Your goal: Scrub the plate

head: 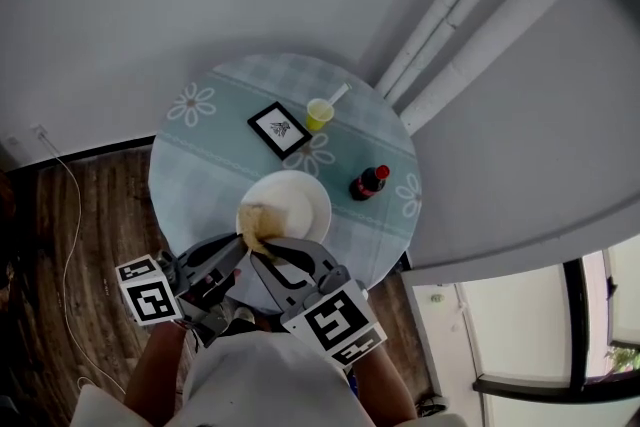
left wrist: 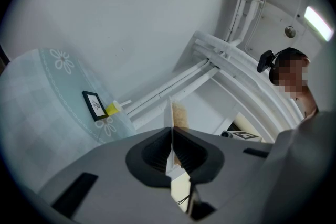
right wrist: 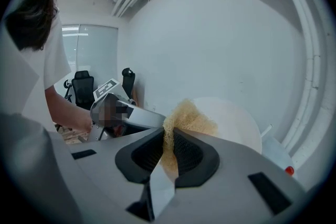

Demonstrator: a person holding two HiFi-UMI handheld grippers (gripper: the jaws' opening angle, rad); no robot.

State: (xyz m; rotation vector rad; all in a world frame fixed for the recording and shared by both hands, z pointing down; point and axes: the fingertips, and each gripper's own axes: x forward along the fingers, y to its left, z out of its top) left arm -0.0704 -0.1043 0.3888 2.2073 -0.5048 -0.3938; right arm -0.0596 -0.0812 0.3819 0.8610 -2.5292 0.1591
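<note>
Left tongs (left wrist: 171,150) were clamped on the white plate (head: 300,200) by its rim; right tongs (right wrist: 169,152), closed on a scouring pad (right wrist: 185,117), were set against its face just ahead.

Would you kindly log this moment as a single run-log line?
left gripper: shut on white plate rim | right gripper: shut on tan scouring pad | pad at plate face | task: scrubbing

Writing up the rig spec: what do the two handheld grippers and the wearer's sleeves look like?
Both the left gripper and right gripper are matte grey plastic with black ribbed pads. Each carries a white cube printed with black square markers. The person wears a white short-sleeved top.
</note>
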